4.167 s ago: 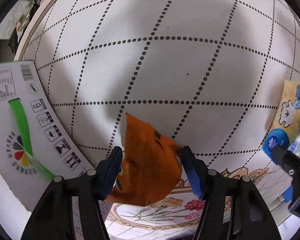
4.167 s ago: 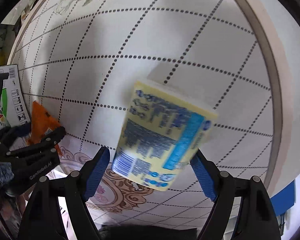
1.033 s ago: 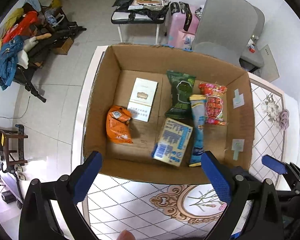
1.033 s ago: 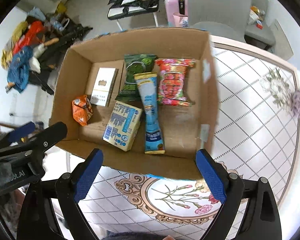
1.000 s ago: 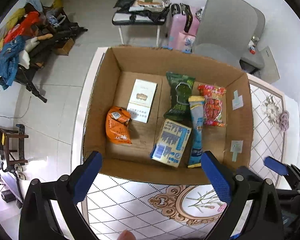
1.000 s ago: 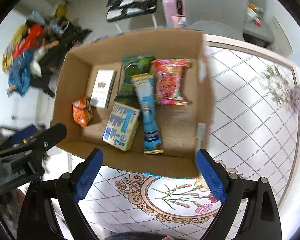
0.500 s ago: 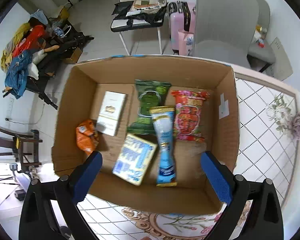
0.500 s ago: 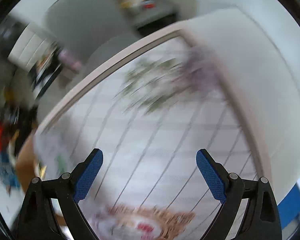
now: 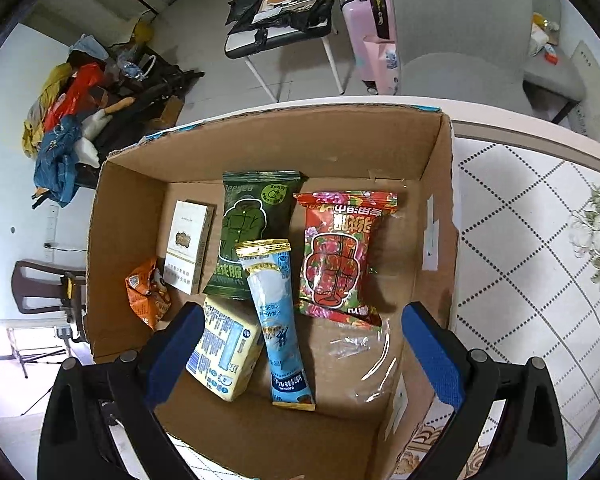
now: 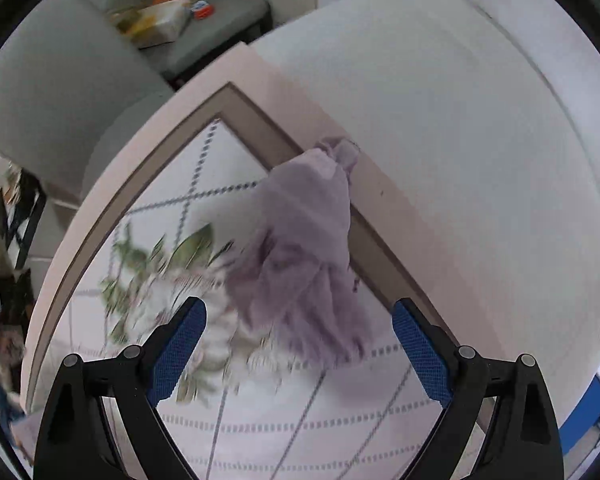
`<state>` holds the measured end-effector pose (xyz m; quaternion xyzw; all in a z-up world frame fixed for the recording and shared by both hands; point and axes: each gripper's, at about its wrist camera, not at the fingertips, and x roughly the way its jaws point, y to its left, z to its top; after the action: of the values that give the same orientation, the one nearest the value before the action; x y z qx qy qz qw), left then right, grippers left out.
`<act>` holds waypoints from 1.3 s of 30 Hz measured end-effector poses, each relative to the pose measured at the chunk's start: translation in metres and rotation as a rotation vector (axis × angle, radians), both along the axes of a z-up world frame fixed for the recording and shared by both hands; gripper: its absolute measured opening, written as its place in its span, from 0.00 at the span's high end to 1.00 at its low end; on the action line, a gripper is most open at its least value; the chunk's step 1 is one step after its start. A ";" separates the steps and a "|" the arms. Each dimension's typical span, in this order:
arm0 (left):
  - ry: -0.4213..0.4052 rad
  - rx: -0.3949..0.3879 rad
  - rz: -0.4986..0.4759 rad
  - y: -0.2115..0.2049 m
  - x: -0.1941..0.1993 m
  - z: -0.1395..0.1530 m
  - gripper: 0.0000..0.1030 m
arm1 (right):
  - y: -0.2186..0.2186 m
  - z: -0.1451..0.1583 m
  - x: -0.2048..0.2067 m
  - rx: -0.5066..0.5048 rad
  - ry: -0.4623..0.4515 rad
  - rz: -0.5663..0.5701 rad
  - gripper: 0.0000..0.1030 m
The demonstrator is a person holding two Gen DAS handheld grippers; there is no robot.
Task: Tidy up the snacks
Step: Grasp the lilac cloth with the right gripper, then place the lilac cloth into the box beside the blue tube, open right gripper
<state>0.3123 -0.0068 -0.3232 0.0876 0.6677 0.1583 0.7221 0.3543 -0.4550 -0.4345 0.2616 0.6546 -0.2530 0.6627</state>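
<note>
Six snacks lie in the box [image 9: 260, 152]; both my jaws gape empty, right gripper [image 10: 298, 344] over a cloth [image 10: 304, 248].

Six snacks are lying flat in the open cardboard box [image 9: 268, 152]: orange pouch [image 9: 146, 294] and white carton [image 9: 188, 246] along its left wall, green packet [image 9: 252, 232] mid-floor, red floral packet [image 9: 342, 256] rightward, yellow box [image 9: 224, 354] at the near edge, blue stick [image 9: 278, 320] overlapping the green packet.

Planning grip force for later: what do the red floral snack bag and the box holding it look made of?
Red floral snack bag: glossy plastic film, judging by its crimped ends and sheen. Cardboard box: matte brown corrugated board, apparently, with creased flaps.
</note>
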 end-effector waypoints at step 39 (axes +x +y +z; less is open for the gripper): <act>-0.141 -0.295 -0.074 0.100 -0.102 0.119 0.02 | 0.362 0.224 -0.160 0.227 -0.308 0.623 0.70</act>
<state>0.2107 0.0935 -0.2039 -0.0061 0.6276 0.0374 0.7776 0.1946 -0.0929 -0.2101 0.1563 0.6193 0.0775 0.7655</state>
